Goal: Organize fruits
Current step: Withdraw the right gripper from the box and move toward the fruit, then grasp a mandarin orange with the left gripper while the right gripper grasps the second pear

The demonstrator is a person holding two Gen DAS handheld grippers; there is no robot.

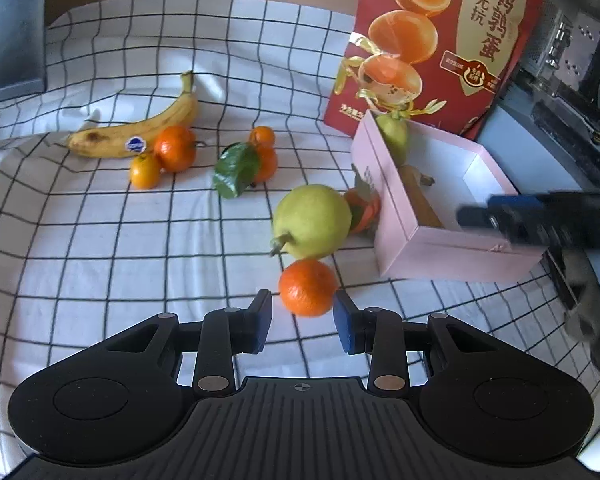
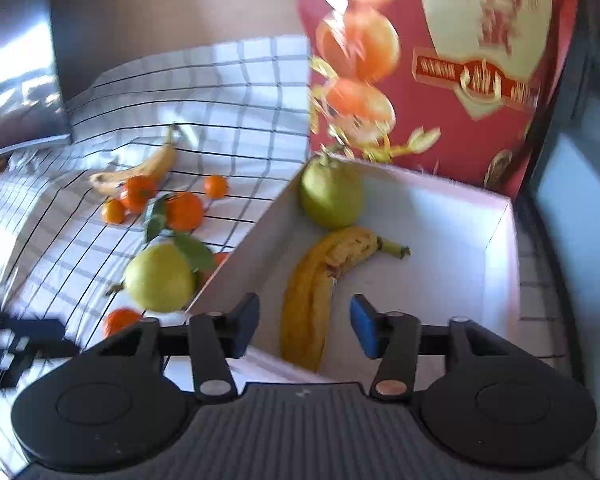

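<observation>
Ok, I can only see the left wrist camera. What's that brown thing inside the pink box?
Observer: The right wrist view looks straight in. It's a whole banana lying on the floor of the box.
Operator: Is the green fruit really inside too?
Observer: Yes, the green fruit sits in the far left corner, right beside the banana's stem end.
Operator: Is there room for my orange?
Observer: Probably. The right half of the box floor is bare.
</observation>
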